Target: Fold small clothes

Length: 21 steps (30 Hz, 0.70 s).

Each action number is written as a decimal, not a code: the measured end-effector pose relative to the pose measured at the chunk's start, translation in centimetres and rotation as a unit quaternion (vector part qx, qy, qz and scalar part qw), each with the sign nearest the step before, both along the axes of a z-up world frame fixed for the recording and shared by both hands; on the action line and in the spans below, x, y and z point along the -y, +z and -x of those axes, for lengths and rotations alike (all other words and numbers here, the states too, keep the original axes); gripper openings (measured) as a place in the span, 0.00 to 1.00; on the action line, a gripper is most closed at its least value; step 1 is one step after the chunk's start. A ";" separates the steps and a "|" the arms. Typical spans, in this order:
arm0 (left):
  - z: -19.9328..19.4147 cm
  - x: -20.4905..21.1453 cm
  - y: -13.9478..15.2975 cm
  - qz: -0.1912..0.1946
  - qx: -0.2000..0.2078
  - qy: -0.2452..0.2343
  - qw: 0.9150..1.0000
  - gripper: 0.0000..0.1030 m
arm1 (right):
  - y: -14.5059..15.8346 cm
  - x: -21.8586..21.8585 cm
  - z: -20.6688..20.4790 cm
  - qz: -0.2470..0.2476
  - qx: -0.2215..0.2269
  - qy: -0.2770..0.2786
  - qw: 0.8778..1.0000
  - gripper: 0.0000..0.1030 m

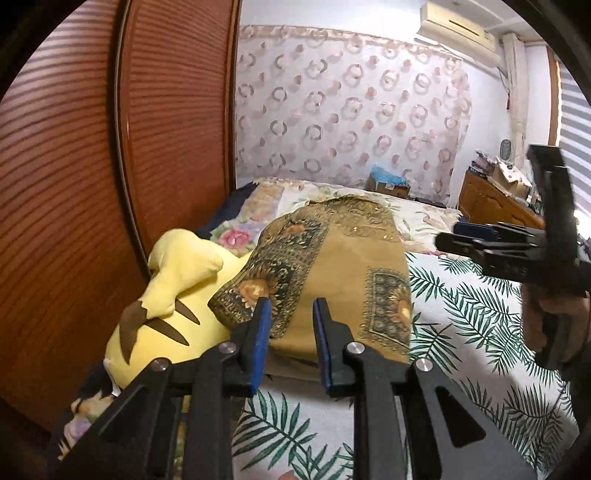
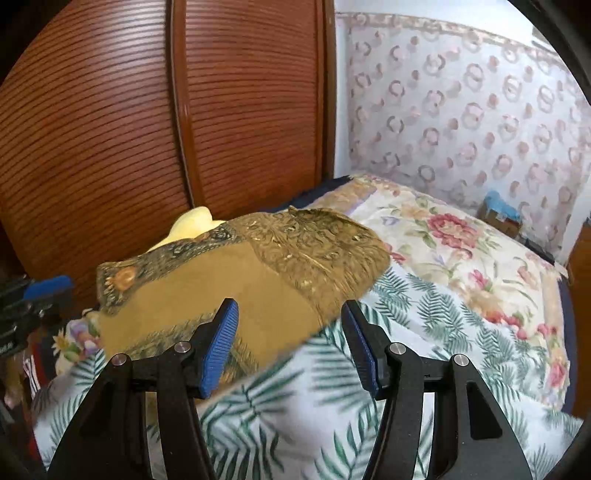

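Both grippers you hold, left gripper (image 1: 291, 314) and right gripper (image 2: 290, 317), stand with jaws apart, gripping nothing. The folded ochre garment (image 1: 343, 266) lies on the palm-print bedspread (image 1: 472, 314).

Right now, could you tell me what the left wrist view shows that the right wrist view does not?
Only the left wrist view shows the air conditioner, the dresser and most of the yellow plush, with its brown stripes. Only the right wrist view shows the striped garment at the bed's left edge. Both show the brown cloth, the leaf sheet, the wardrobe and both grippers, left and right, open and empty.
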<state>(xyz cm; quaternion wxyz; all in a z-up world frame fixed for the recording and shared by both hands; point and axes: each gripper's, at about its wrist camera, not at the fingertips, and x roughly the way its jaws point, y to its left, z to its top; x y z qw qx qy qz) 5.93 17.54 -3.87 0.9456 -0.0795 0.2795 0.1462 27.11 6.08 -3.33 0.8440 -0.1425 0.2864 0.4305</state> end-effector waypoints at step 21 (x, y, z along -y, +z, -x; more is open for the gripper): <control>0.6 9.0 3.8 -0.016 0.029 -0.068 0.997 0.21 | 4.4 13.9 9.8 -0.059 0.050 -0.110 0.991 0.88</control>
